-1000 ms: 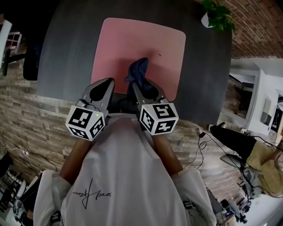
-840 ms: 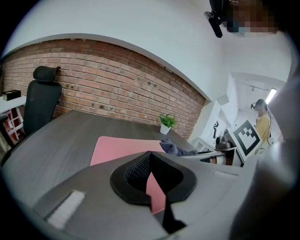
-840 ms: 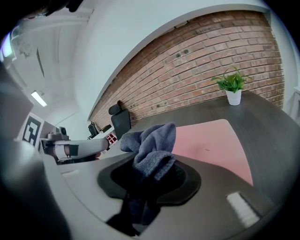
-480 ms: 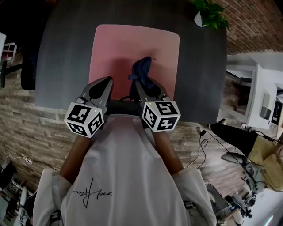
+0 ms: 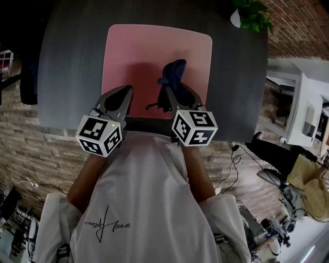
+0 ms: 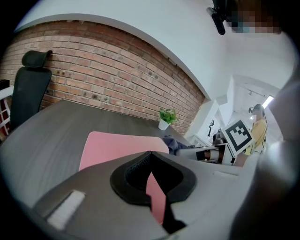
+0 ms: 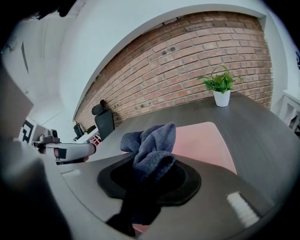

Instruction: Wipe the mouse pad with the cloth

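Right gripper [image 7: 149,165] jaws clenched on dark blue cloth [image 7: 152,140]. Cloth bunched, sticks out past tips, over near-right part of pink mouse pad [image 5: 139,51]; contact with pad unclear. Left gripper [image 6: 149,157] jaws closed tip to tip, nothing between, at pad's near-left edge. Pad lies flat on grey table [image 5: 72,61]. Potted plant [image 5: 252,14] beyond pad's far-right corner. Black chair [image 6: 29,89] well left of pad.

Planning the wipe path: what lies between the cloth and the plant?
Between cloth and plant: only bare mouse pad, then bare table, per the head view.
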Demonstrator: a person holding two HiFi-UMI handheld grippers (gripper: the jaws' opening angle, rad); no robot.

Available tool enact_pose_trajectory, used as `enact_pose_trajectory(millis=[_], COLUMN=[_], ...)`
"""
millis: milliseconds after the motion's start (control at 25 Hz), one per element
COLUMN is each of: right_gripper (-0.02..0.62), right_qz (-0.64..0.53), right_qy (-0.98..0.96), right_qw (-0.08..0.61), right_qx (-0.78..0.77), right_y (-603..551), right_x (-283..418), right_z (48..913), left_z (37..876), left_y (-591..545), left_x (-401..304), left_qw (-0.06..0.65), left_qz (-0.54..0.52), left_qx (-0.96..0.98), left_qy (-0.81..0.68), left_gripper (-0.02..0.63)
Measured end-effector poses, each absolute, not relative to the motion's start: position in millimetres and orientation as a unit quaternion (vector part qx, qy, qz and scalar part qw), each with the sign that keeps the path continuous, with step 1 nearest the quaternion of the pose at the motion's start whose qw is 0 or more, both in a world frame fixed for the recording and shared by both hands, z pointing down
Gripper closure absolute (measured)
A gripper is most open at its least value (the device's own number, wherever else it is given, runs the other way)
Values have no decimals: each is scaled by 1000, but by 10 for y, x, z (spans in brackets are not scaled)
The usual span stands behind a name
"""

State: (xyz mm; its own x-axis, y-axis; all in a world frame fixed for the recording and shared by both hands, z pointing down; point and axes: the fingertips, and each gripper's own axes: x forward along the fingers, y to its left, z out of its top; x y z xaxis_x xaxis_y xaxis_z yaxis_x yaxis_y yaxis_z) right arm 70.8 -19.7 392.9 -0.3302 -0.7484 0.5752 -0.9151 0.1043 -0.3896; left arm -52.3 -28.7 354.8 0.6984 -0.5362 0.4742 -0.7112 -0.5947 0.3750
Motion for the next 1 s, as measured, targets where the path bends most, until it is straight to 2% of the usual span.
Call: enact_pose_trajectory(millis=[1000], right_gripper=[468], right_qz=[375], right_qy=[-693], right_qw=[147], right_qx=[598], right_y=[-661], right_x=[1445], right_z=[4292], left_z=[3763], left_y=[-528], left_x=[-535], left_qw=[304], left_qz=[171], left_qx=[860], left_qy=[-372], left_gripper=[594])
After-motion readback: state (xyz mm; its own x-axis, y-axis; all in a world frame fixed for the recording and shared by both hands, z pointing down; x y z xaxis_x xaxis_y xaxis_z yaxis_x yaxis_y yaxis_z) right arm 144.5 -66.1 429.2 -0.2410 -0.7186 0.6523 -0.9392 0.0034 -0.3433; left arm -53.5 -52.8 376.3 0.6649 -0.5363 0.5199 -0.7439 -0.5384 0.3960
